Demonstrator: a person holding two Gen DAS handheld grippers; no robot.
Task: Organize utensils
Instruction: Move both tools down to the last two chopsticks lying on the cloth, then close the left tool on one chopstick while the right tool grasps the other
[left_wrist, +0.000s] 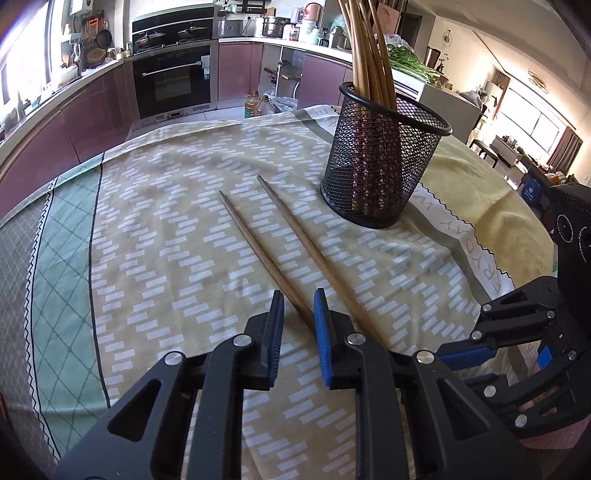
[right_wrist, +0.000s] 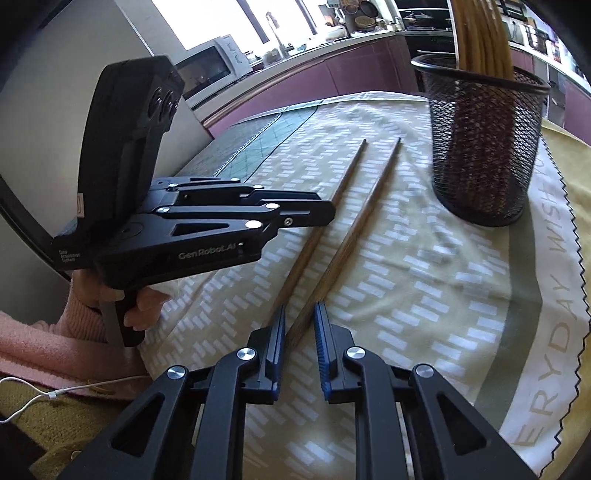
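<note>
Lying side by side on the cloth-covered counter, two chopsticks, left hand-held gripper clamped on one, right hand-held gripper clamped on the other, mesh holder ahead to the right.

Matt wooden chopsticks, black metal mesh holder, printed cloth

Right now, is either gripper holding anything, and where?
Thick end of left chopstick lies between left gripper fingers, right chopstick between right gripper fingers; actual grip cannot be told.
</note>
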